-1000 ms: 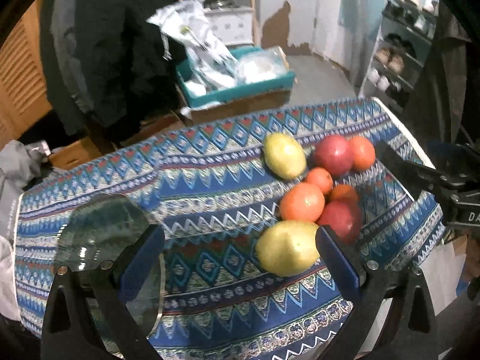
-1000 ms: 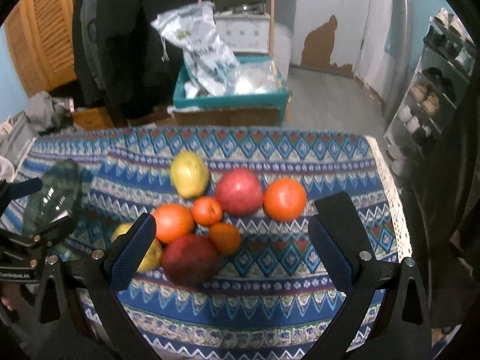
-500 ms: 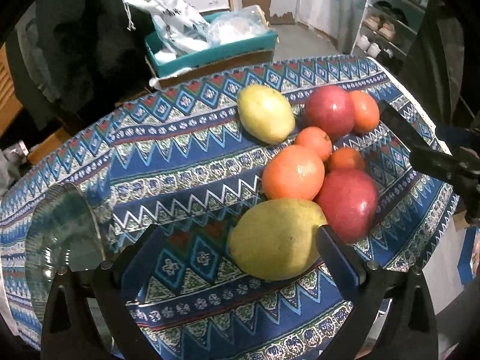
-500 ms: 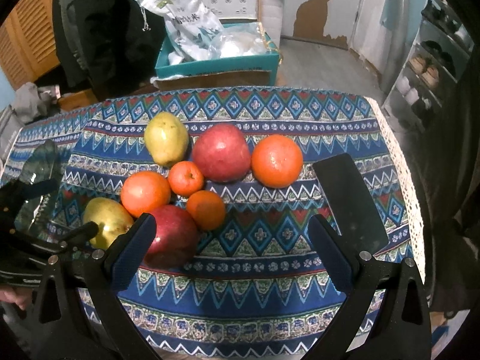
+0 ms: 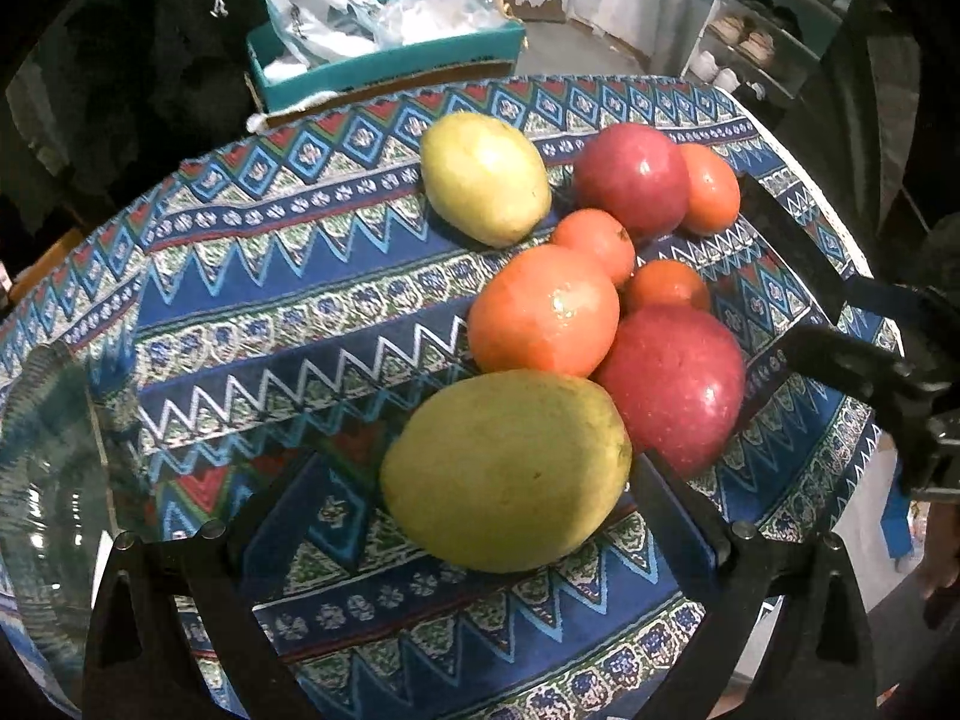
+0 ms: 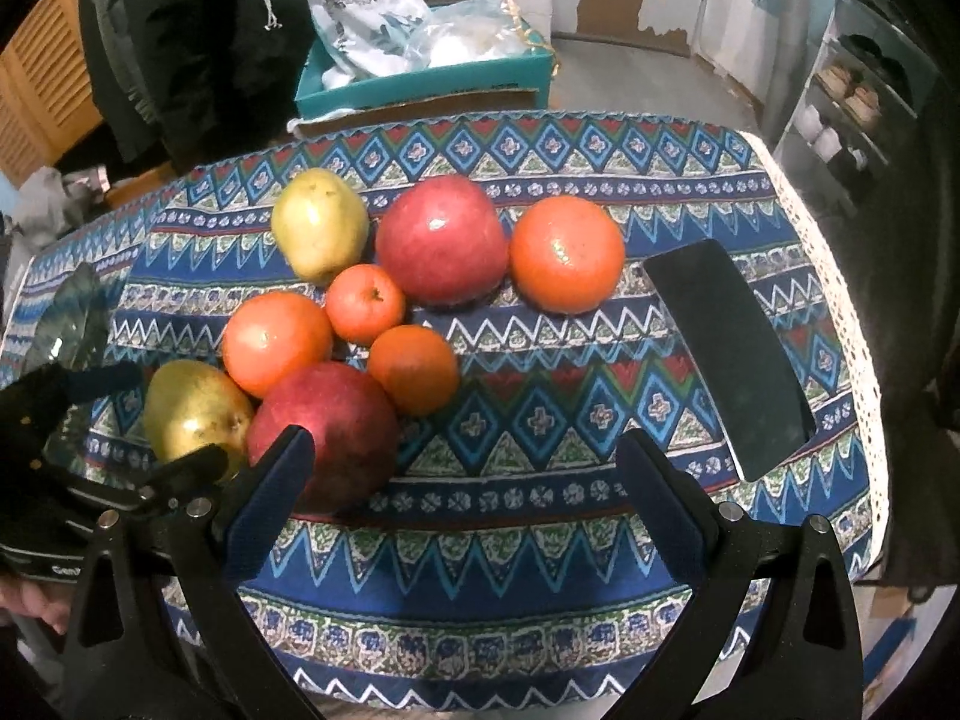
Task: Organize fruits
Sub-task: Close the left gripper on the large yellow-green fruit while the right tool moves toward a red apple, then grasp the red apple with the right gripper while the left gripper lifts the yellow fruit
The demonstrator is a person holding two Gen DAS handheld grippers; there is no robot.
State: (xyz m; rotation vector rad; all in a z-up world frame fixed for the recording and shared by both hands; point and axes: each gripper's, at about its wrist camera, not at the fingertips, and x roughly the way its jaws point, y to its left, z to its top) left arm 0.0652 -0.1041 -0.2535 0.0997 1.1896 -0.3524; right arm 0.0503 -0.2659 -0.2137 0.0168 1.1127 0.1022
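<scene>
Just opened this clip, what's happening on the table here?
A person holds a gripper in each hand over a patterned tablecloth with a cluster of pears, apples and oranges. The left gripper is open around the near pear, not yet closed on it. The right gripper hangs open and empty beside the near apple. A glass plate sits at the left.

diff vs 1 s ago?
The left gripper has closed in on the near yellow-green pear, jaws open either side, nothing gripped. The right gripper also dropped closer, open, beside the near red apple. All fruit and the patterned blue tablecloth are unmoved.
</scene>
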